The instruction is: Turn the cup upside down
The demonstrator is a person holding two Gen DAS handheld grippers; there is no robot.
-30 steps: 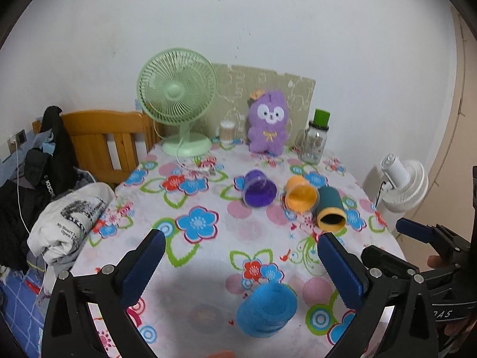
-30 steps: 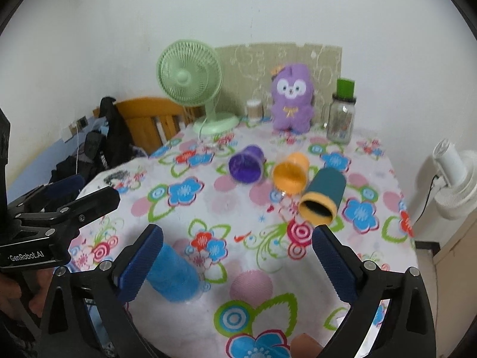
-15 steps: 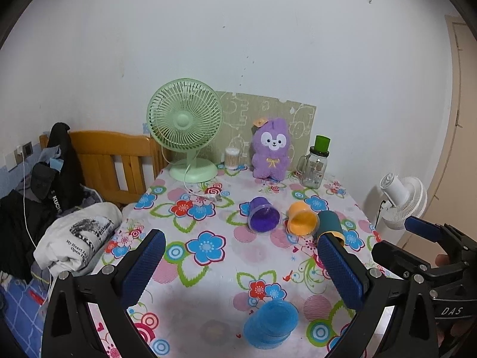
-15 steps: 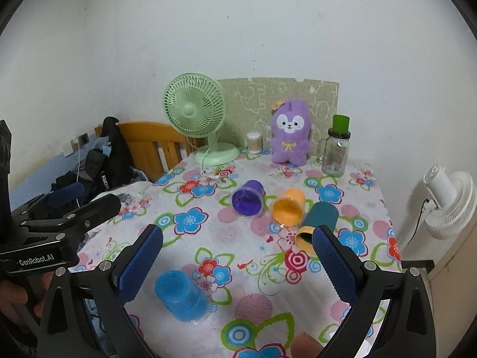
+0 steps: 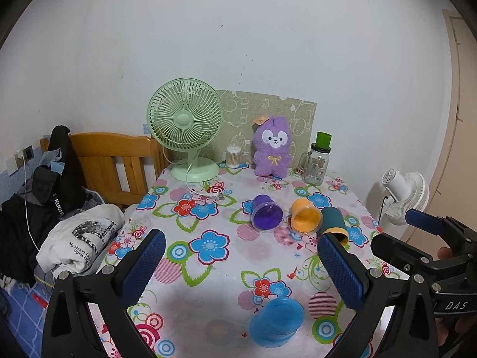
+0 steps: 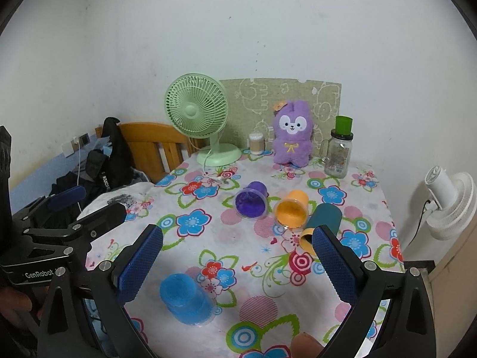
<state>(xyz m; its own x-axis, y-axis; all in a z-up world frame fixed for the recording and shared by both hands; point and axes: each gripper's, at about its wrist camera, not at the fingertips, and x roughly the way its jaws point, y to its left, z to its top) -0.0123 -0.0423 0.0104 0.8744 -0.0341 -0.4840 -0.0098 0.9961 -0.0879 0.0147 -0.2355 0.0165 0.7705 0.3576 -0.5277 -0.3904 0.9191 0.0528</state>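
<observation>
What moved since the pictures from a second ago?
Both tongs, left and right, pulled back and tilted up, open and empty, so the table looks farther away. Nothing was grabbed or dropped. The blue cup stayed upside down; the purple, orange and teal cups still lie sideways.

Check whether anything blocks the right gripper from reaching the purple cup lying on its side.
Nothing visible does. The right gripper is open, and only bare floral tablecloth lies between it and the purple cup. The orange cup lies just right of it.
</observation>
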